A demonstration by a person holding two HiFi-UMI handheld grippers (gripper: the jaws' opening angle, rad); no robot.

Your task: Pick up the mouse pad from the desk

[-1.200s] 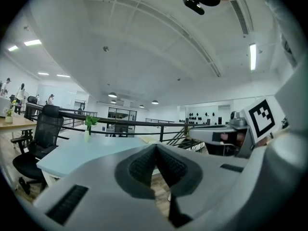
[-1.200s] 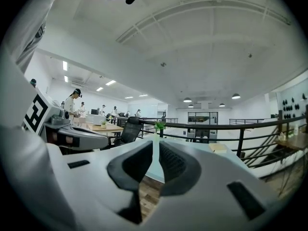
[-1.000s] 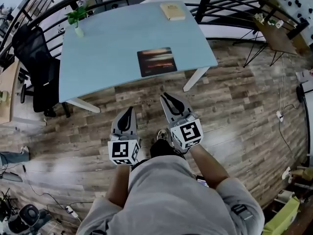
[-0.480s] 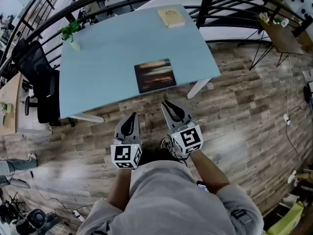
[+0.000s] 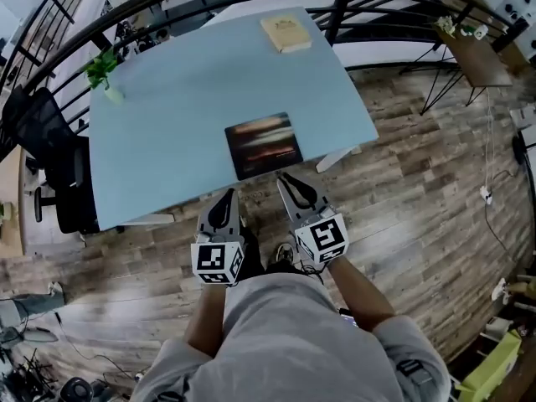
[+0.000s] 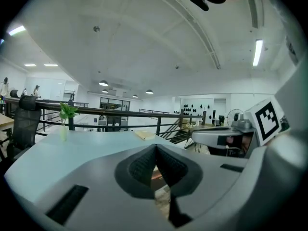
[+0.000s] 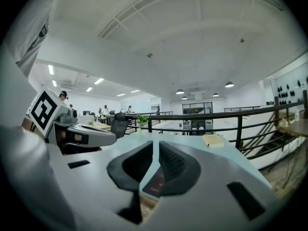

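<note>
Approach phase, nothing grasped yet. Over the last second the person has walked up to the tabletop (image 5: 167, 90), and both tools have closed on its near edge. The mouse pad (image 5: 264, 145) now lies just ahead of them, where before a strip of wooden floor (image 5: 419, 191) separated them from the desk.

Mouse pad: flat on the tabletop, close to the near edge, untouched. It is a dark rectangle with a reddish-orange streak across it.

Left tool (image 5: 227, 194): tips pressed together, empty, over the floor just short of the edge.

Right tool (image 5: 284, 177): jaws a narrow slit apart, nothing between them, its tip at the tabletop edge just below the pad's near side.

Judgement: the walk-up is nearly complete. A further reach forward is needed, and the right tool looks better placed for the pad's near edge.

Other items: a tan book (image 5: 286, 33) at the far corner, a small plant (image 5: 100, 69) at the far left, and a black chair (image 5: 50, 166) beside the desk.

Writing: none legible. The book cover and the pad are too small to read. Each tool's cube carries only black-and-white square markers.
</note>
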